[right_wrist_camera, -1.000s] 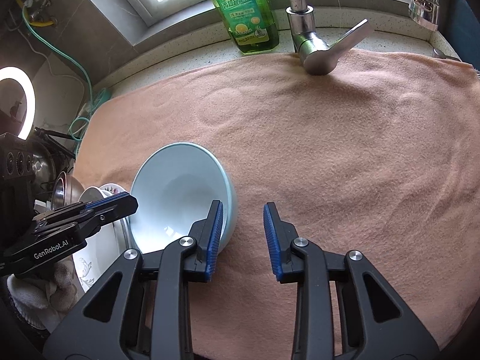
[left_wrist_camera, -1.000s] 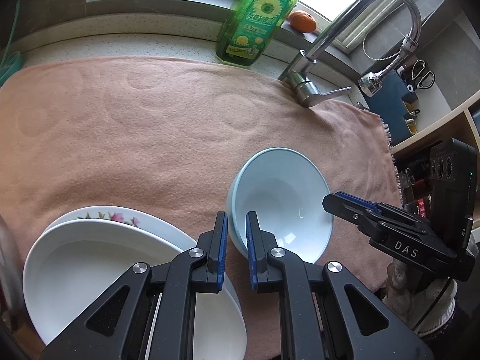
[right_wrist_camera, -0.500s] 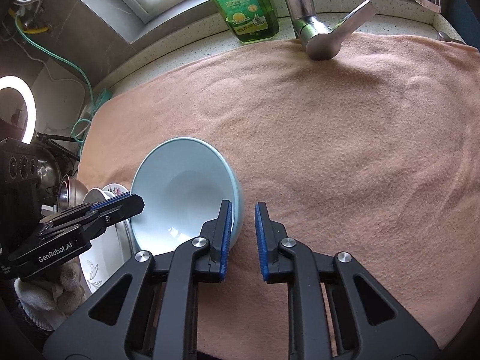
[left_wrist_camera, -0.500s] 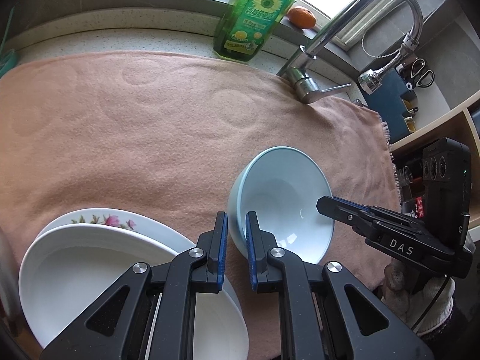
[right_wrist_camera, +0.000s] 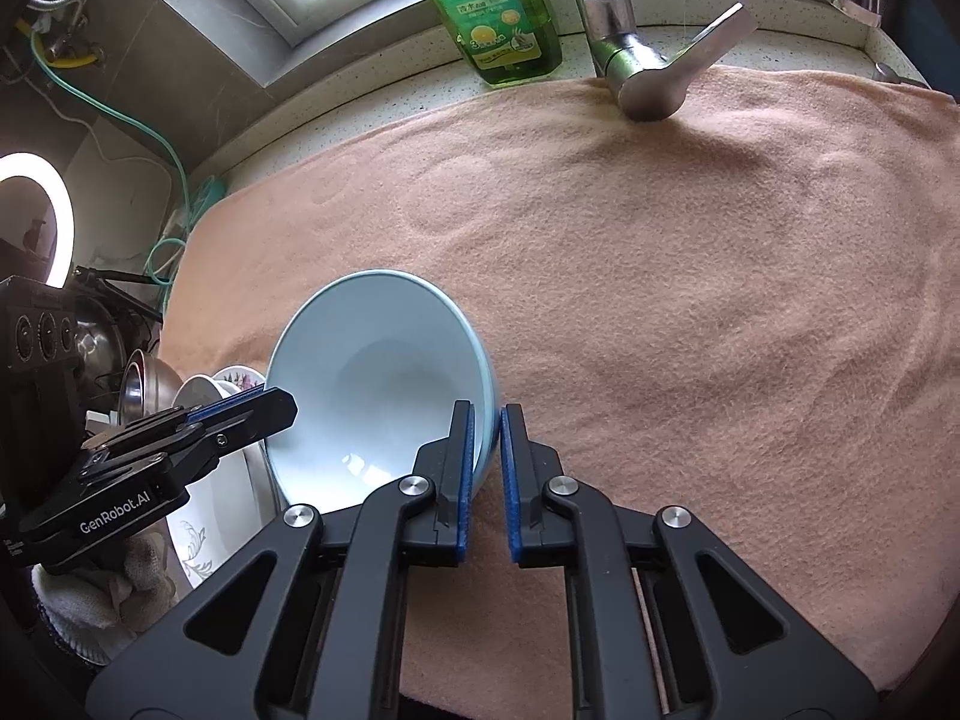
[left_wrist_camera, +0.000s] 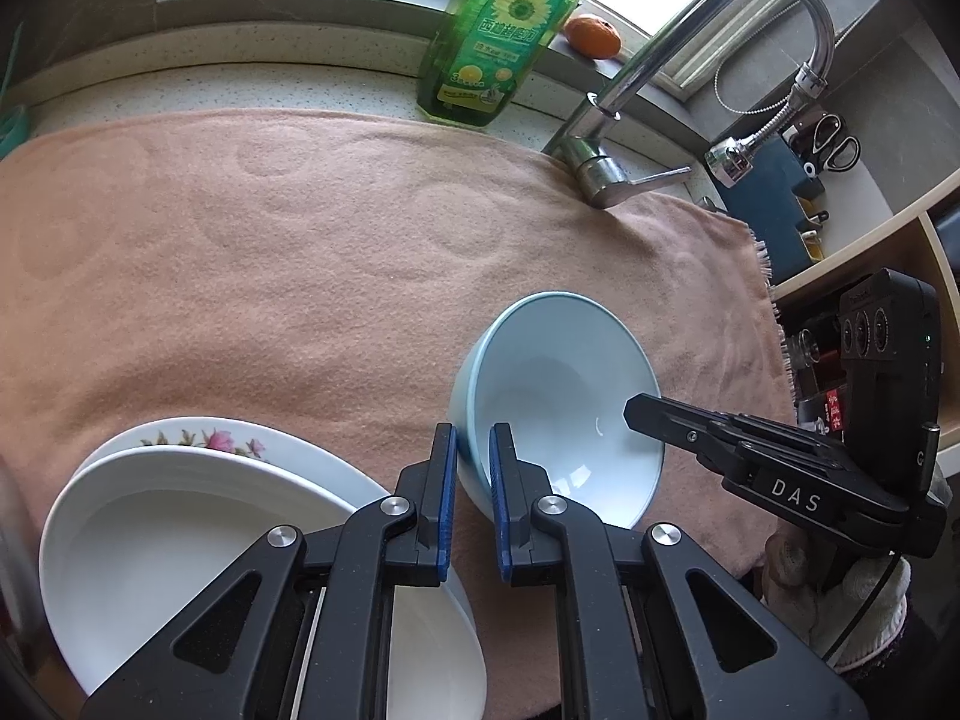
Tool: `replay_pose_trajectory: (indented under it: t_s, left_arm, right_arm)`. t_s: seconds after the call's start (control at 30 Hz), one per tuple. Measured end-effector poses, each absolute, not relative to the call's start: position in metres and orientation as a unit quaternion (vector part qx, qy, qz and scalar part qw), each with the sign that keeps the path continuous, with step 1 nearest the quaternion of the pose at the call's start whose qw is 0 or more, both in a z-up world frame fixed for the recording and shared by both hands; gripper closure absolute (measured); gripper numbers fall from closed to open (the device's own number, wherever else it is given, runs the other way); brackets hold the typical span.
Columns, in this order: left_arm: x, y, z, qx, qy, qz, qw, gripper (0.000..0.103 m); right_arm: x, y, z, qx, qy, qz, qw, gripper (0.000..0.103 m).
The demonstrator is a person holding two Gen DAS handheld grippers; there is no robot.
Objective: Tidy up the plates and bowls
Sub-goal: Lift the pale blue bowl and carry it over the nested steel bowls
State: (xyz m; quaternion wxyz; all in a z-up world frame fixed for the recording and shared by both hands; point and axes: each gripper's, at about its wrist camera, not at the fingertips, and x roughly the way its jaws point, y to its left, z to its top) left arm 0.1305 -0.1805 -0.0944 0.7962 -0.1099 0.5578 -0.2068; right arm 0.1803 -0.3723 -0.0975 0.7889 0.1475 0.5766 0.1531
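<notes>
A light blue bowl (left_wrist_camera: 558, 396) rests tilted on the pink towel (left_wrist_camera: 300, 252). My left gripper (left_wrist_camera: 473, 456) is shut on the bowl's near-left rim. My right gripper (right_wrist_camera: 485, 438) is shut on the opposite rim of the same bowl (right_wrist_camera: 372, 372); it also shows in the left wrist view (left_wrist_camera: 636, 411). A white deep plate (left_wrist_camera: 180, 540) sits stacked on a floral plate (left_wrist_camera: 204, 438) at the lower left, right beside the bowl. The same stack shows in the right wrist view (right_wrist_camera: 222, 492).
A green dish soap bottle (left_wrist_camera: 498, 42) and a chrome faucet (left_wrist_camera: 624, 138) stand at the back edge. An orange (left_wrist_camera: 593, 36) lies on the sill. Metal bowls (right_wrist_camera: 144, 384) and a ring light (right_wrist_camera: 30, 216) sit at the left. Shelving (left_wrist_camera: 870, 252) is at the right.
My right gripper closed from open onto the bowl's rim. The bowl tilted up slightly between both grippers. My left gripper stayed shut on the other rim.
</notes>
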Motion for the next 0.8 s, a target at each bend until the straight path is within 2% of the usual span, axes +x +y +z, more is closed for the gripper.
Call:
replay_pose_trajectory:
  t_s: [0.8]
  left_arm:
    - [0.107, -0.120, -0.047, -0.152, 0.511, -0.192, 0.824, 0.094]
  right_arm:
    - [0.170, -0.321, -0.032, 0.120, 0.539, 0.185, 0.813, 0.094]
